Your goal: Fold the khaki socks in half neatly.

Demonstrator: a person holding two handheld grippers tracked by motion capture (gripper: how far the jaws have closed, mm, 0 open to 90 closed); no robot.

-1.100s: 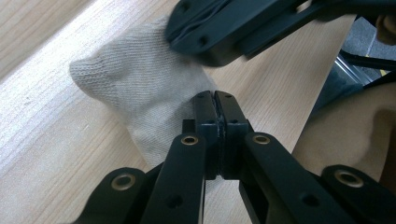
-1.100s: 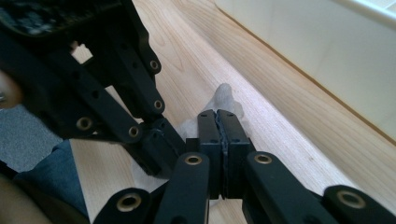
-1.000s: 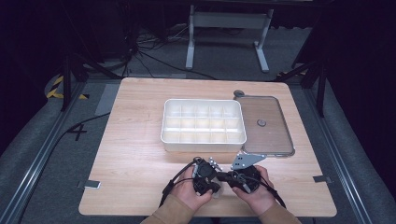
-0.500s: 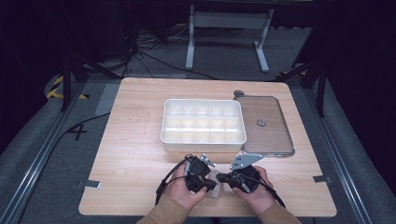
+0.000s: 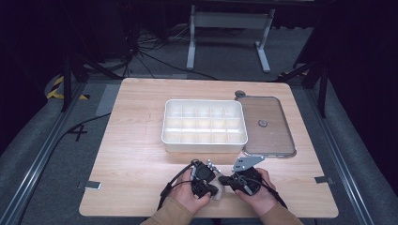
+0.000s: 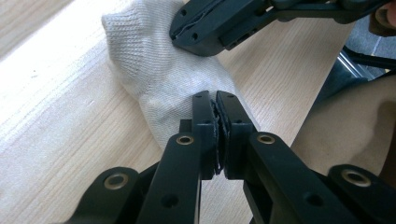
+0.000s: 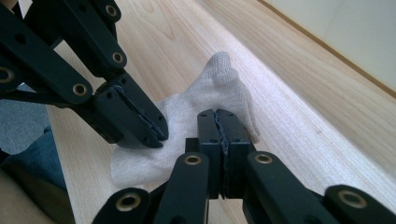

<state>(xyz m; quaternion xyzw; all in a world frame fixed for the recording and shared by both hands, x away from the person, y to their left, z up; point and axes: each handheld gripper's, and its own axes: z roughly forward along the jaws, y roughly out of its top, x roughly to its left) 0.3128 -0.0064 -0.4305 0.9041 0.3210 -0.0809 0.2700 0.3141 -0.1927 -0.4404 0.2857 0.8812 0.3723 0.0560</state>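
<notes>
Now both hand-held grippers (jaws closed) pinch the white sock (image 6: 159, 79) between them.

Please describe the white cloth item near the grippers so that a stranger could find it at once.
On the wooden table, look at the near edge, below the white compartment box. There a small white knitted sock lies between the left gripper and the right gripper. It is the table's one soft thing.

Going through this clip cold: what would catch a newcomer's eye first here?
First, the two black grippers meeting at the table's near edge: the left gripper and right gripper, both with jaws closed on a white sock lying on the wood. Behind them, mid-table, sits a white compartment box, its cells looking bare, with its clear lid lying flat just to its right.
</notes>
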